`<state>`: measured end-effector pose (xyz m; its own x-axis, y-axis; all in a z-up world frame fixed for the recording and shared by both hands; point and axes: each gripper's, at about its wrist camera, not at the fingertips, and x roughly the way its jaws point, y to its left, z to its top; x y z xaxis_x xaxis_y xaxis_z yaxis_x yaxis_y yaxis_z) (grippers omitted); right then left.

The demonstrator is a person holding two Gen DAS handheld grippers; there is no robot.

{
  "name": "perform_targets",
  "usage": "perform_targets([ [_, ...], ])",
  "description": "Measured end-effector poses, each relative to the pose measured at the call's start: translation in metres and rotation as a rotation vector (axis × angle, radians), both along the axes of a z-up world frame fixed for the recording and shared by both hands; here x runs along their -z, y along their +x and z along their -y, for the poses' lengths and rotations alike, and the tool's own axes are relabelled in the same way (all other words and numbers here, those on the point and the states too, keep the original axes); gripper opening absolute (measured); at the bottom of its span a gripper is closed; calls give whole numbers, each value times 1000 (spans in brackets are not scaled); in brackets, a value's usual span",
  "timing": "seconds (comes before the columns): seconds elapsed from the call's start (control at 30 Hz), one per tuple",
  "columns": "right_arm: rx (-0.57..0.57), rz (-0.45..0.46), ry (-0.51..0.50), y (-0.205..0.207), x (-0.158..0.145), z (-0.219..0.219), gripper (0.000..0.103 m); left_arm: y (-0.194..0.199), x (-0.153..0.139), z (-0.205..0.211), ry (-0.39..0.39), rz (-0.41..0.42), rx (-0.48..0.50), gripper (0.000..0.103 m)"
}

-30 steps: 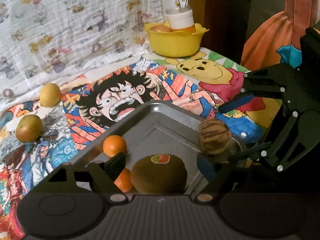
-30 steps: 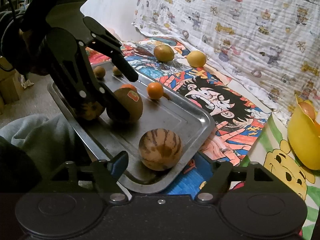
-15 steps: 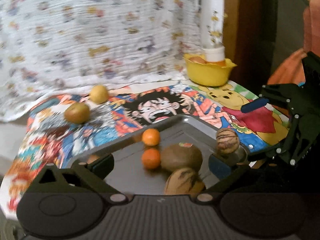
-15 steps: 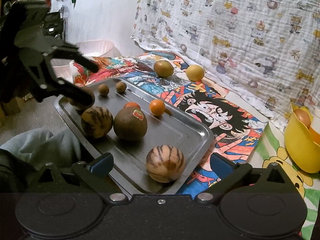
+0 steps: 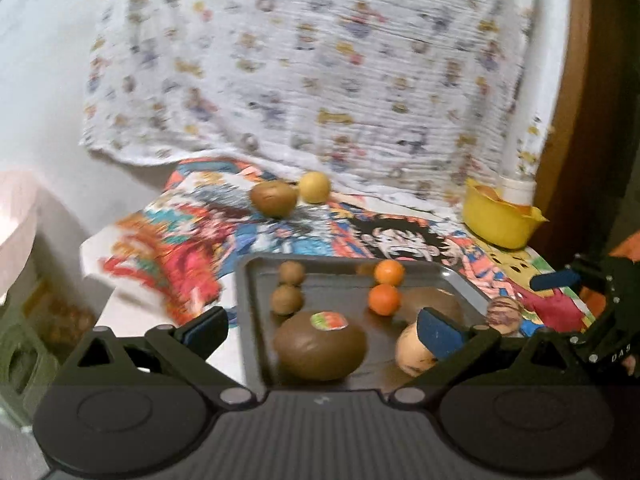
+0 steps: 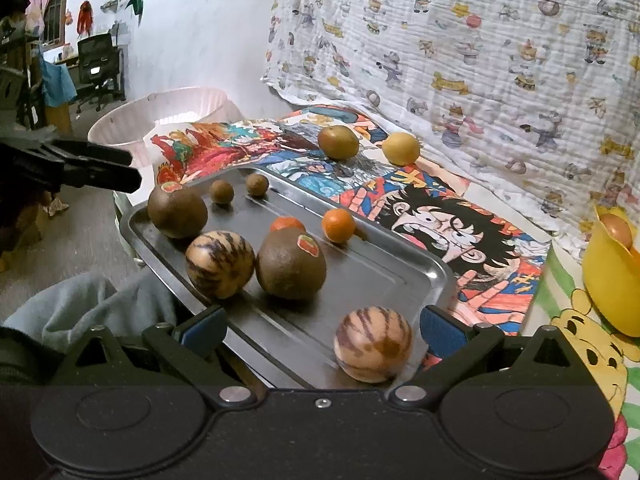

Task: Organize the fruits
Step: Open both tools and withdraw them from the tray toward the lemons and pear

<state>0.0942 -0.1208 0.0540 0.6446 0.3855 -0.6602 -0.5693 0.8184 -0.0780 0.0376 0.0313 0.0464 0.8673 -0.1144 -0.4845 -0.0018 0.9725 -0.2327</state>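
Both tools stand with fingers wide apart and nothing clamped. The right tool (image 6: 320,330) hangs over the near edge of a metal tray (image 6: 400,276) on the worktop; a striped melon (image 6: 373,344) lies on the tray between its blue pads, nearer the right one, apparently clear of both. Farther along the tray lie a second striped melon (image 6: 220,263) and, just beside it, a large brown fruit with a sticker (image 6: 291,263); beyond these are two small oranges (image 6: 338,225), one half hidden behind the brown fruit. At the tray's far left corner sit another stickered brown fruit (image 6: 177,210) and two small brown balls (image 6: 222,191). The left tool (image 5: 322,326) approaches that same corner: in its own view the stickered brown fruit (image 5: 320,345) lies between the open fingers, untouched, with the striped melon (image 5: 414,350) partly behind the right pad; this view is motion-blurred, so finer contact cannot be judged. From the right wrist, the left tool's dark fingers (image 6: 96,168) show at the left edge, above and just left of that fruit. The melons are pale tan with dark brown stripes; the brown fruits are matt and round with red-green labels. Off the tray, on the cartoon-printed cloth (image 6: 452,216), lie a greenish-brown fruit (image 6: 338,142) and a yellow fruit (image 6: 401,148) side by side; a yellow bowl (image 6: 608,280) holding fruit stands at the far right
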Motion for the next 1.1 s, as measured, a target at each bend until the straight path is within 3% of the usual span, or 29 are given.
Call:
perform_targets([
  [0.53, 9, -31, 77, 42, 9, -23, 102, 8, 0, -38, 21, -43, -92, 103],
  [1.1, -37, 17, 62, 117, -12, -36, 102, 91, -13, -50, -12, -114, -51, 103],
])
